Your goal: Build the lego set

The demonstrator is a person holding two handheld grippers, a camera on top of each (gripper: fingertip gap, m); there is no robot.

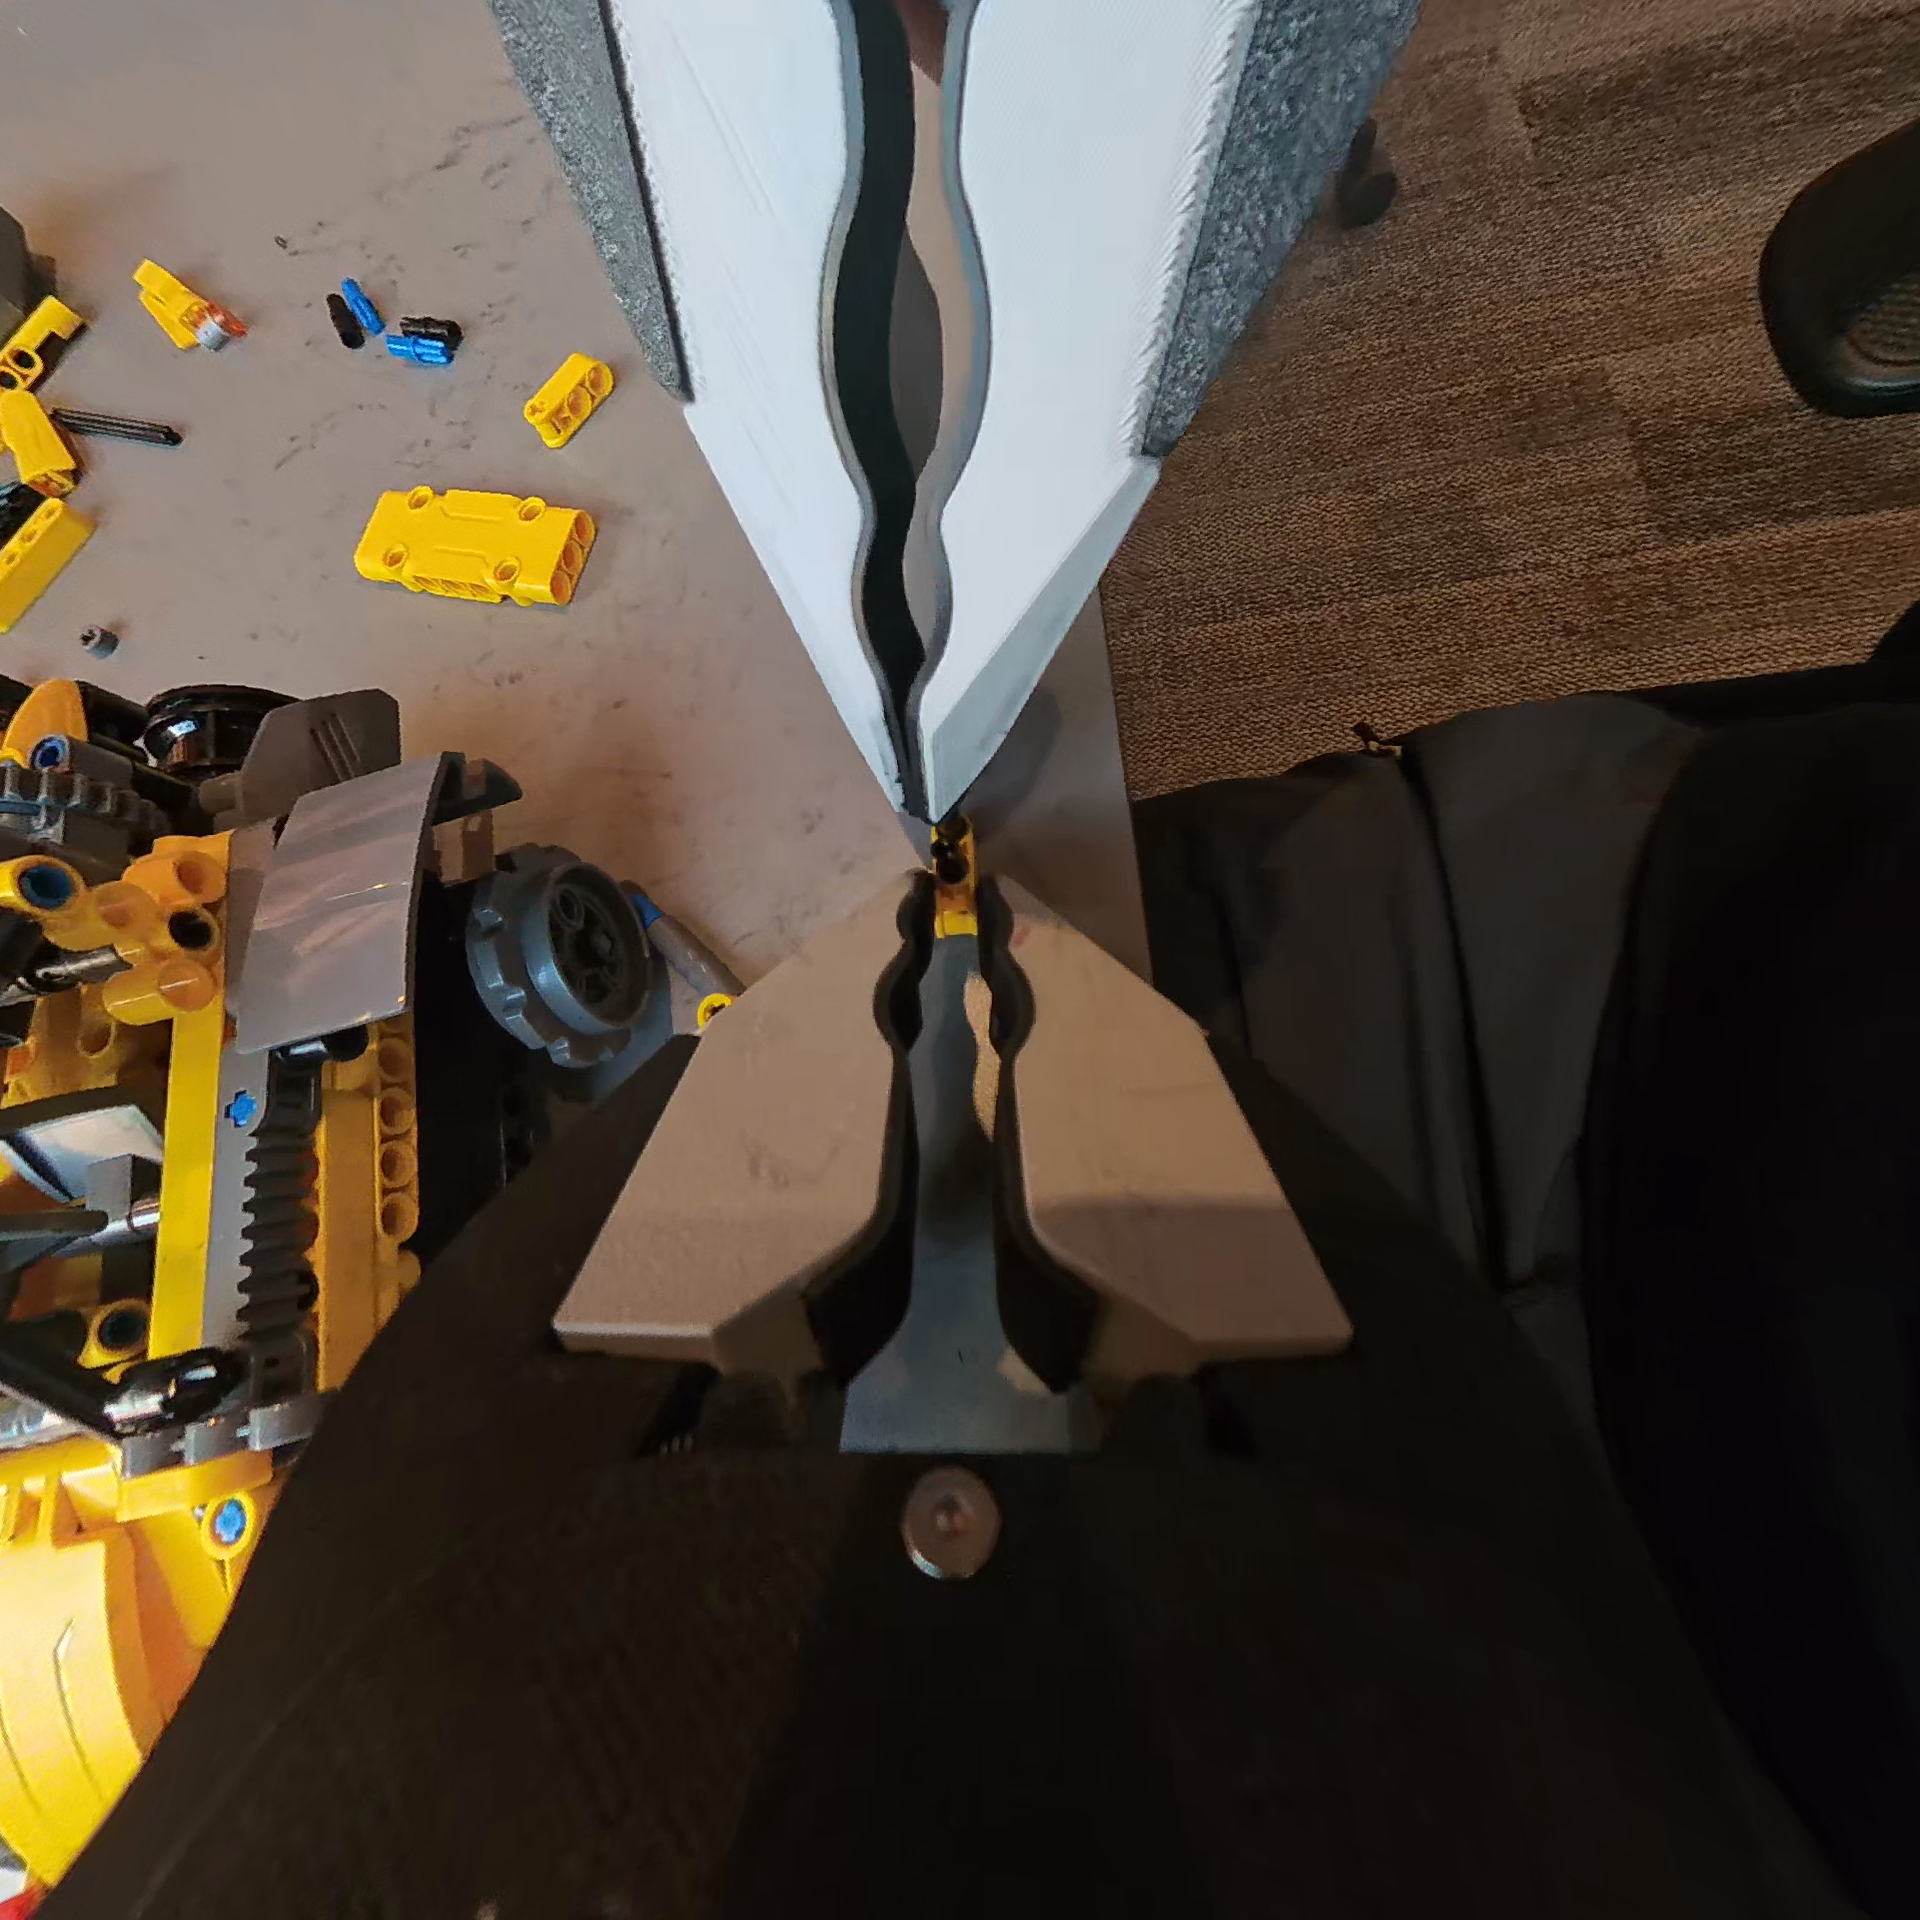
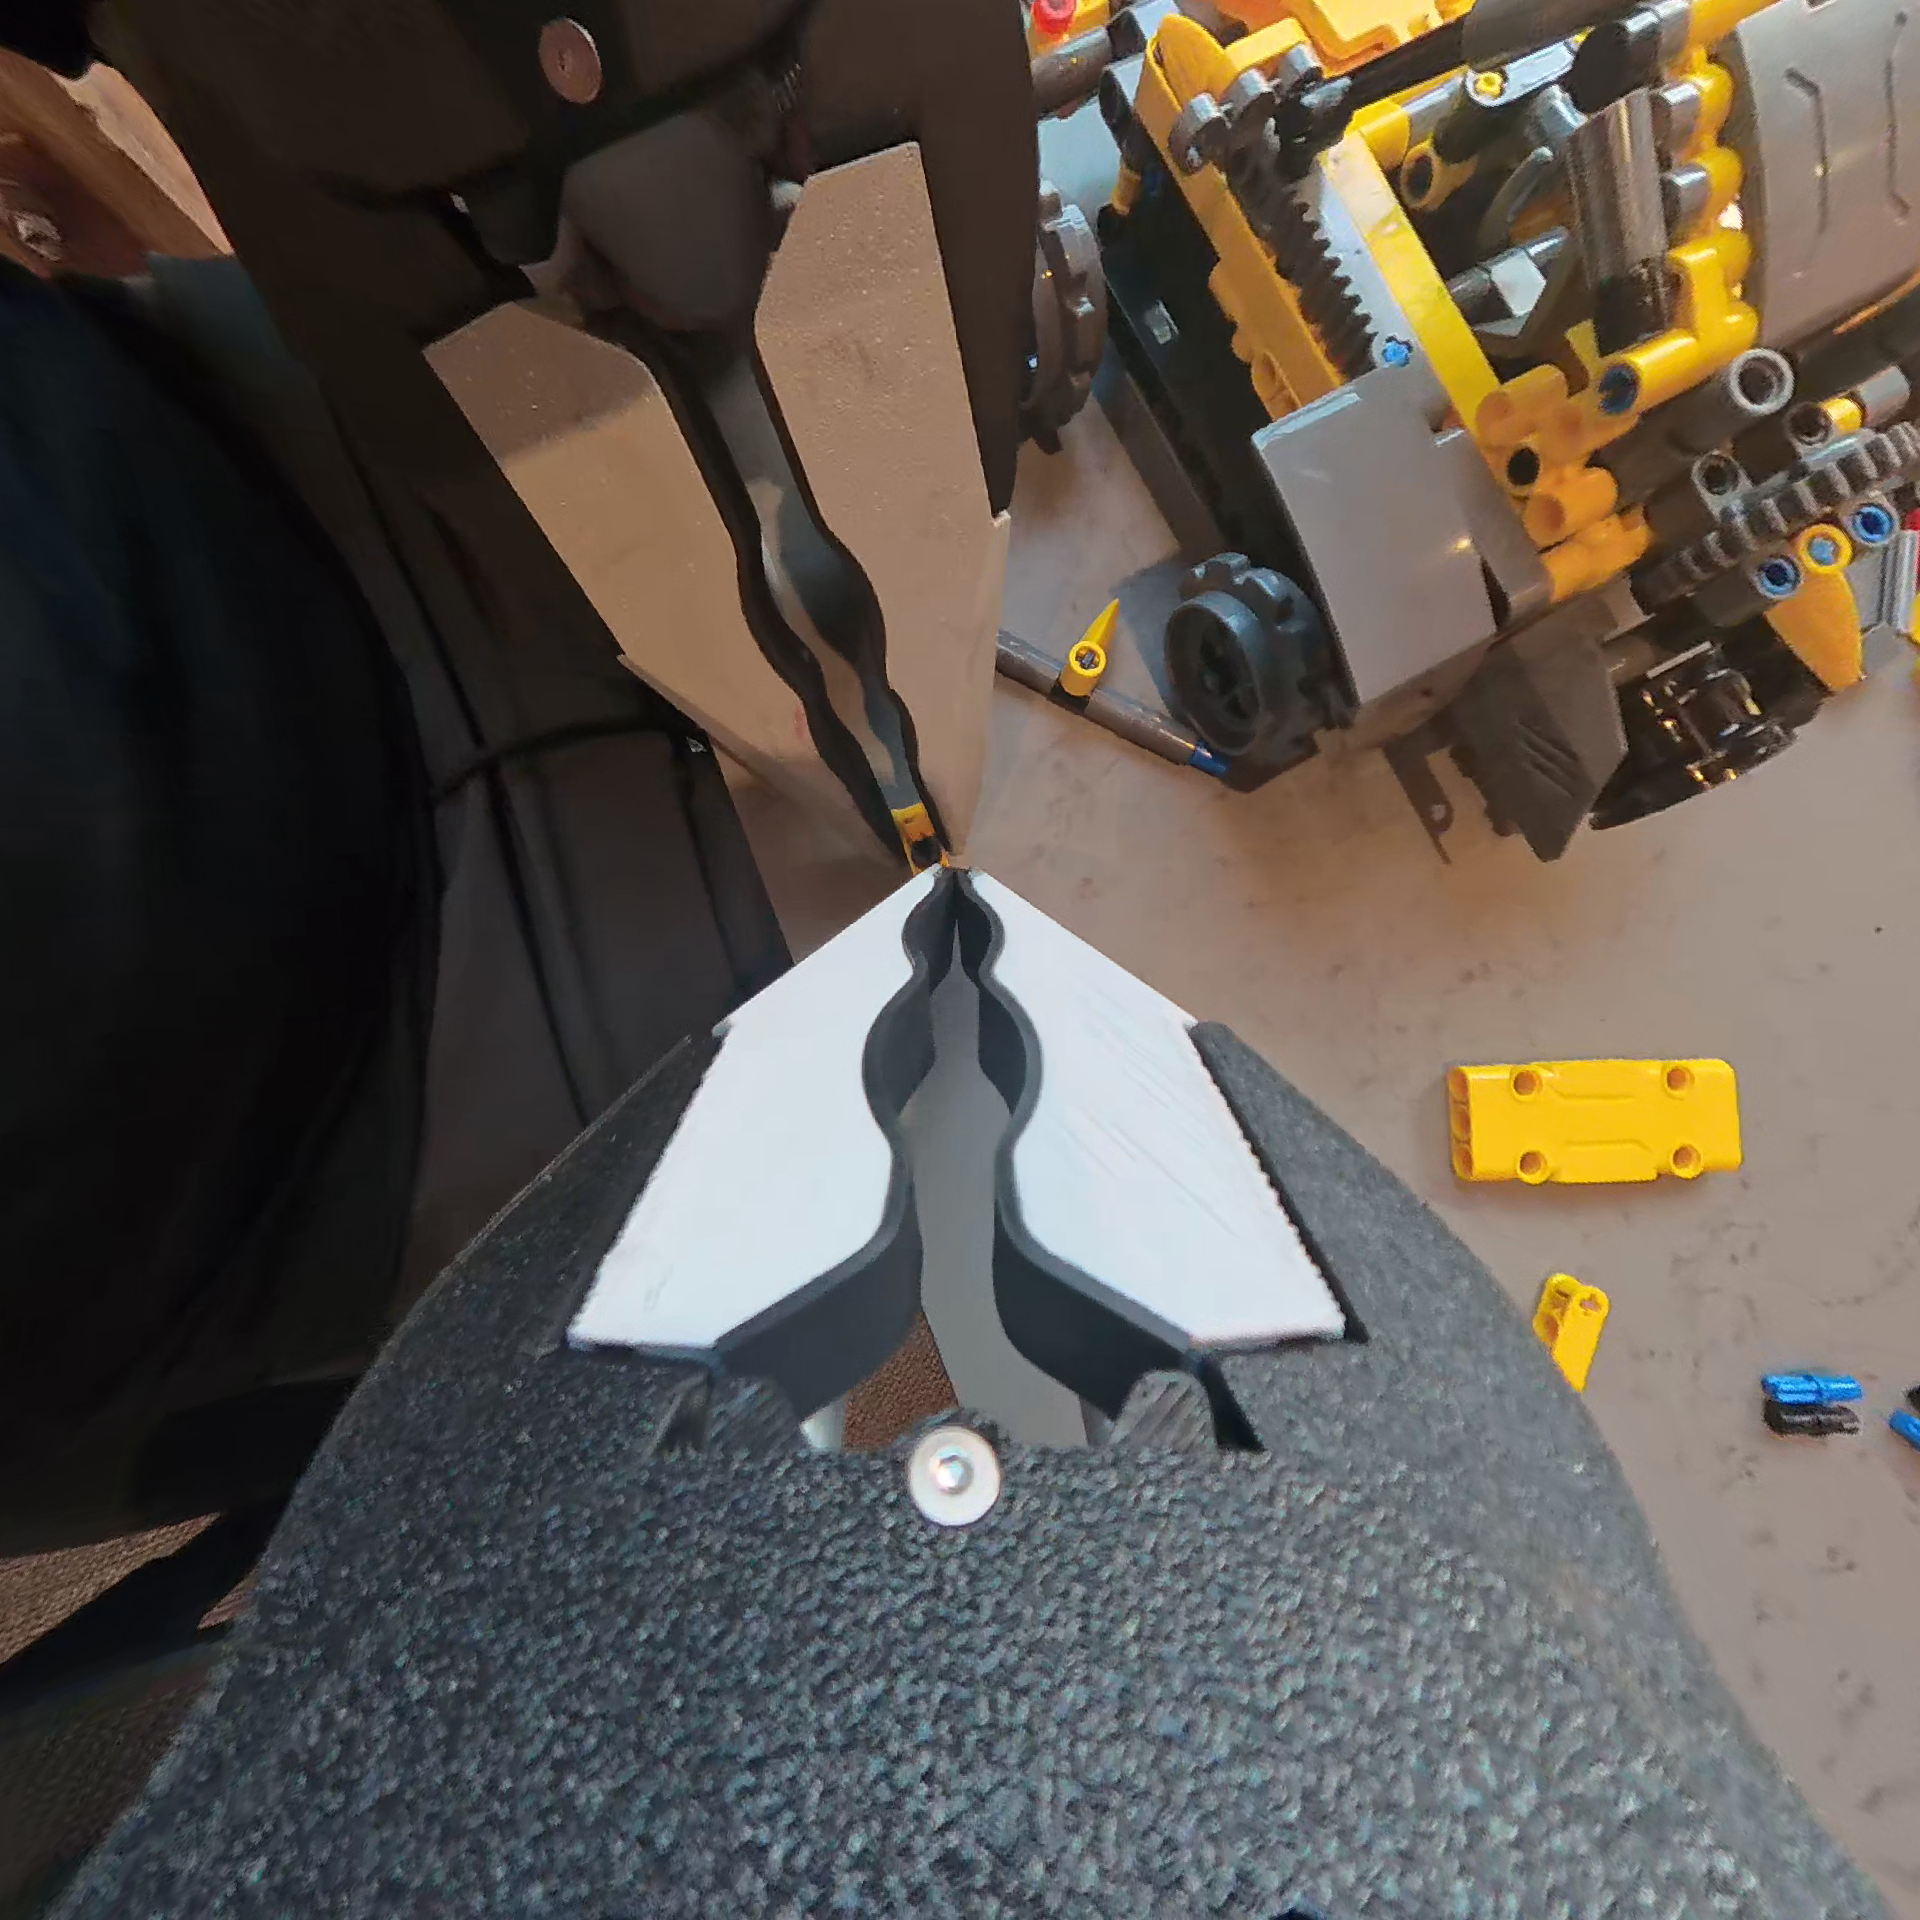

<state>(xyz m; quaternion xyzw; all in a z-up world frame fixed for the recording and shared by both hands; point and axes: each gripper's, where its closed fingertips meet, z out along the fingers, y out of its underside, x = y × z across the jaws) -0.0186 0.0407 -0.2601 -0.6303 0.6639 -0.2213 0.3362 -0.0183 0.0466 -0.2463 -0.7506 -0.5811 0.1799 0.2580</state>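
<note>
My left gripper (image 1: 951,896), with tan fingers, is shut on a small yellow brick piece (image 1: 954,883) and holds it over the table's edge. My right gripper (image 2: 951,878), with white fingers, is shut and meets it tip to tip. Its tips touch the free end of the yellow piece (image 2: 916,831); whether they pinch it is hidden. The right gripper shows from above in the left wrist view (image 1: 928,810), and the left gripper shows from above in the right wrist view (image 2: 925,826).
A yellow and grey brick-built vehicle (image 1: 260,1039) (image 2: 1507,364) stands on the beige table (image 1: 312,156) (image 2: 1351,987). Loose parts lie about: a yellow panel (image 1: 476,545) (image 2: 1593,1120), a yellow connector (image 1: 568,400) (image 2: 1571,1330), blue and black pins (image 1: 424,341) (image 2: 1810,1403). A person's dark clothing (image 1: 1558,1039) and brown carpet (image 1: 1558,416) lie beyond the edge. Left and right tips are no more than a few centimetres apart. Left tips and right tips are each some 15 centimetres from the yellow connector (image 1: 568,400). It turns up in the right wrist view (image 2: 1551,1328) as well.
</note>
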